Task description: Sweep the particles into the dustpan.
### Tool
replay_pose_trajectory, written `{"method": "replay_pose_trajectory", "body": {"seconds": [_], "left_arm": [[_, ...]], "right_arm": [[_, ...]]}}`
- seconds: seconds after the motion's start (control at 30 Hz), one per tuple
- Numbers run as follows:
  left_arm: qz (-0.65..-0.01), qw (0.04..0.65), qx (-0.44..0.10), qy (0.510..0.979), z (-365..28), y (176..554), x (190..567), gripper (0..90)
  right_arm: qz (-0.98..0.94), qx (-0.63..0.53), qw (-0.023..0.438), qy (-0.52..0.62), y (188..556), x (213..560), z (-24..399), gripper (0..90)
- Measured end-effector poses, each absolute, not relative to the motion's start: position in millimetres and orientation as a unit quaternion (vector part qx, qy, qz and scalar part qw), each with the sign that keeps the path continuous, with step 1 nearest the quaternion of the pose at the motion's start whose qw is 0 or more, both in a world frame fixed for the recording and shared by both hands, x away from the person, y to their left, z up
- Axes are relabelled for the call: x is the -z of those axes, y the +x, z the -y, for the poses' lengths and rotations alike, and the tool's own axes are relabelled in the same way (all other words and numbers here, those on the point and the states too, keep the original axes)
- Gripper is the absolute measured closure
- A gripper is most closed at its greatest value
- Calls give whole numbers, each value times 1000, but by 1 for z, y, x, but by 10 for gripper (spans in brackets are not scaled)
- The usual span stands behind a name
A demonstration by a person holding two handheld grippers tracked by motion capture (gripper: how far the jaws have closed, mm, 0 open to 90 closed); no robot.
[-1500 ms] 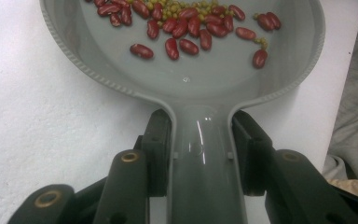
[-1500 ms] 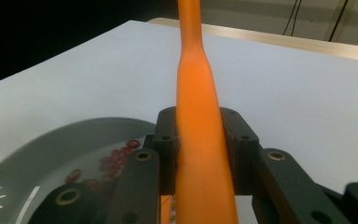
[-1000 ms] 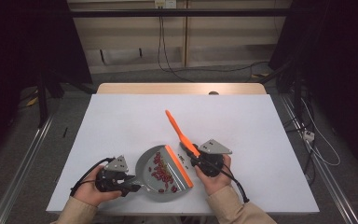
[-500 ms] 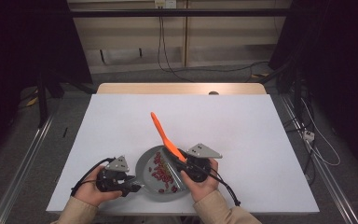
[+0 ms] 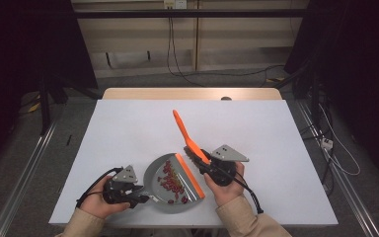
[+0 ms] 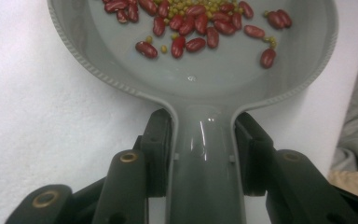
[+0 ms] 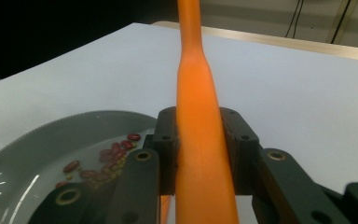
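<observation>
A grey dustpan [image 5: 154, 177] with an orange front lip [image 5: 189, 175] lies on the white table near its front edge. Red beans [image 5: 170, 181] and small green ones lie inside it. My left gripper [image 5: 140, 198] is shut on the dustpan's handle [image 6: 205, 154]; the beans [image 6: 193, 23] lie farther up in the pan [image 6: 98, 42]. My right gripper [image 5: 201, 160] is shut on an orange brush [image 5: 183, 131], right of the lip, its handle slanting up and away. In the right gripper view the brush handle [image 7: 200, 126] rises between the jaws, with the dustpan [image 7: 51, 135] and beans [image 7: 102, 161] at lower left.
The white table [image 5: 276, 133] stretches away behind and to both sides of the dustpan. A wooden strip [image 5: 192, 93] runs along its far edge. Cables lie on the floor beyond and to the right.
The right gripper with the brush swung left over the dustpan, then back to the right of the orange lip. The left gripper has held the dustpan still.
</observation>
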State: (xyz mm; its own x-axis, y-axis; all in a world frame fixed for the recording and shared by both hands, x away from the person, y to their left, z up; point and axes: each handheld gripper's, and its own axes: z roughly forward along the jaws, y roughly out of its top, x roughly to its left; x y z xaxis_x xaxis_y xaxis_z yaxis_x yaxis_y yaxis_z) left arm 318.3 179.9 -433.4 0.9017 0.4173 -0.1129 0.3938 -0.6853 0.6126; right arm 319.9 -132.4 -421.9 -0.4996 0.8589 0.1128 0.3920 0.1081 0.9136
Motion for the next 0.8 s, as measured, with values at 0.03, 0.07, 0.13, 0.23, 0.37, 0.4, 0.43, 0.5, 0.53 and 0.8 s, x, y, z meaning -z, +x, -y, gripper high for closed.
{"method": "replay_pose_trajectory", "body": {"seconds": [0.03,0.07,0.13,0.23,0.37,0.4,0.43,0.5,0.53,0.8], "left_arm": [[-221,328,-19,918,-178,318,435,618],[-220,322,-21,921,-177,318,436,622],[-218,322,-23,921,-176,319,437,628],[-210,329,-32,920,-177,319,439,632],[-217,351,-43,910,-180,319,442,635],[-219,351,-52,909,-180,318,443,636],[-222,351,-57,908,-181,318,443,636],[-227,355,-58,905,-183,320,444,637],[-233,357,-62,902,-184,321,444,637],[-273,370,-86,884,-187,327,437,636]], "right_arm": [[-706,-499,233,445,321,423,135,709],[-707,-496,233,446,322,424,136,709],[-707,-494,234,449,322,425,140,709],[-706,-492,236,451,323,425,144,709],[-705,-492,237,453,323,424,150,709],[-705,-491,240,452,323,423,152,709],[-704,-489,243,453,323,423,153,709],[-702,-491,241,456,323,423,157,710],[-704,-489,242,456,323,423,159,709],[-703,-487,238,460,326,425,173,709]]}}
